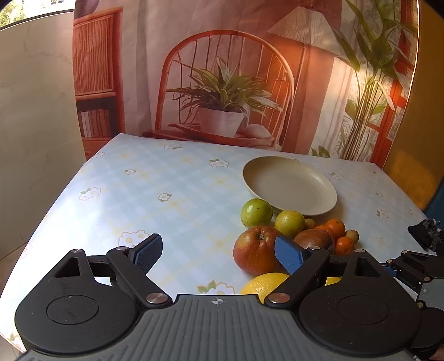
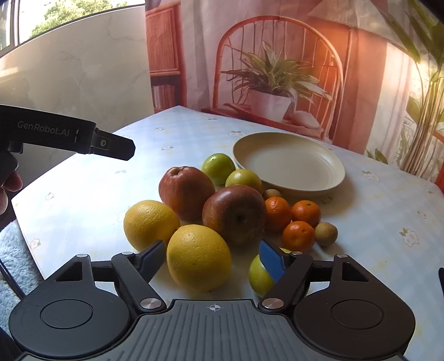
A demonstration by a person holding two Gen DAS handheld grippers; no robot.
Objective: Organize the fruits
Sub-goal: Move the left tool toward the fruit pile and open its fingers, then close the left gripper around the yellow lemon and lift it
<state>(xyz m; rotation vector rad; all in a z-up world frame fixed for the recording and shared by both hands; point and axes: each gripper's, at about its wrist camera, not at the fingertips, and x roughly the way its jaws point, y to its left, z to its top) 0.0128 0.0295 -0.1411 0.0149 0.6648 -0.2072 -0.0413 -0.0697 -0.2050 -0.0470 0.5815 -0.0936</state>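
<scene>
Fruit remains entirely on the tablecloth (image 2: pixel 388 200). Nearest, the right gripper (image 2: pixel 212 257) has its jaws apart around a yellow orange (image 2: pixel 198 257), pads not touching it; the left gripper (image 1: pixel 219 251) hangs open over bare cloth. Beyond lie 2 apples (image 2: pixel 233 213), 3 mandarins (image 2: pixel 298 234) and green fruits. Farthest, the cream plate (image 2: pixel 330 169) sits empty, so sorting looks barely begun.

Bright daylight enters from the window (image 2: pixel 55 16) upper left of the claw; glare washes the tablecloth (image 2: pixel 83 200); fisheye bends edges.
</scene>
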